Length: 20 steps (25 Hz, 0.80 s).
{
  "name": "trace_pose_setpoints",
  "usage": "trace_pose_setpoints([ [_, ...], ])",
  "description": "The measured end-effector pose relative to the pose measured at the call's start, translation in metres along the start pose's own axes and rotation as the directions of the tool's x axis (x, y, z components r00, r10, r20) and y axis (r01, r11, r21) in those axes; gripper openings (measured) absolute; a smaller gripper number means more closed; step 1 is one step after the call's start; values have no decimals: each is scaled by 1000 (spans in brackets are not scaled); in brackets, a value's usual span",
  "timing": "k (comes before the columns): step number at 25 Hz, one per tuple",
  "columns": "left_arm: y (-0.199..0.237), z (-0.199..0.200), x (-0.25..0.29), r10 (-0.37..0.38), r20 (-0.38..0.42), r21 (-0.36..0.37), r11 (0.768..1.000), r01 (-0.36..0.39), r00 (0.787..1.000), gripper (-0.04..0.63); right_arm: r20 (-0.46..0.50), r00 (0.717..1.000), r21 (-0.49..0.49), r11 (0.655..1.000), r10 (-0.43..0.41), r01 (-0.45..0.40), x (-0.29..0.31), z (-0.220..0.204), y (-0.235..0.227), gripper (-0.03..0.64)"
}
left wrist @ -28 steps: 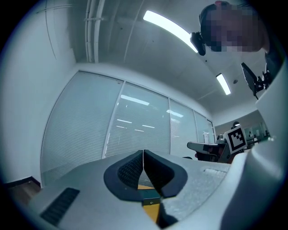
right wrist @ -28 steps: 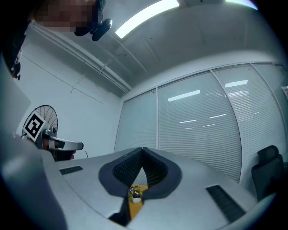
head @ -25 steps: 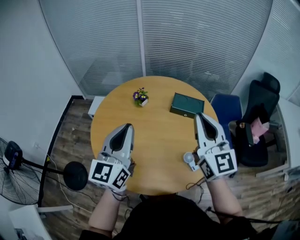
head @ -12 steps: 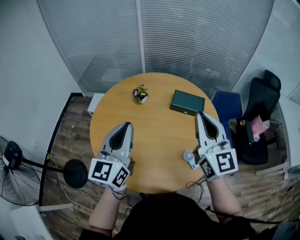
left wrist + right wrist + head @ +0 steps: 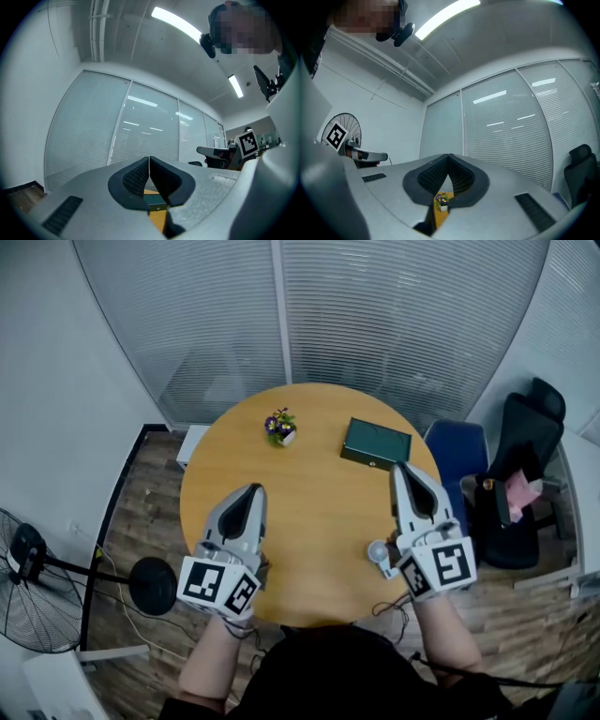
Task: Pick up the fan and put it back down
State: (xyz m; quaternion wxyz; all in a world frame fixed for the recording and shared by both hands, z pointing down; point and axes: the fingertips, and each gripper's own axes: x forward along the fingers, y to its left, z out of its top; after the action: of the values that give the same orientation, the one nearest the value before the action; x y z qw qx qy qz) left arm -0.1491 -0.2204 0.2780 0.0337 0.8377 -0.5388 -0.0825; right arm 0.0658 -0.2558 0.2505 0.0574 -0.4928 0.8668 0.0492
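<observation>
1. Over the round table (image 5: 319, 512) I see my left gripper (image 5: 253, 491) and right gripper (image 5: 401, 471), each with jaws pressed together on nothing.
2. Well apart, on the floor (image 5: 141, 521) at left, stands the fan (image 5: 33, 601).

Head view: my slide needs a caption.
Left gripper and right gripper, both shut, above round table; fan stands on floor.

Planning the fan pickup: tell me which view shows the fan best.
Head view: the fan stands on the floor left of the table, stand and base visible. Right gripper view catches only its cage; left gripper view, nothing.
</observation>
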Motion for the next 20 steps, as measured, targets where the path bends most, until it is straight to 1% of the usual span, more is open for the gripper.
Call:
trace_pose_setpoints([
  [5,-1,-3,3,4,-7,0,1000,-4,1000,11,4,1000,0,1000,12,-12,0,-1,-1,5],
  [20,-13,-11,17,7,-32,10,1000,-6,999,11,1,1000,28,1000,8,-8,-5,-8,-20,5],
])
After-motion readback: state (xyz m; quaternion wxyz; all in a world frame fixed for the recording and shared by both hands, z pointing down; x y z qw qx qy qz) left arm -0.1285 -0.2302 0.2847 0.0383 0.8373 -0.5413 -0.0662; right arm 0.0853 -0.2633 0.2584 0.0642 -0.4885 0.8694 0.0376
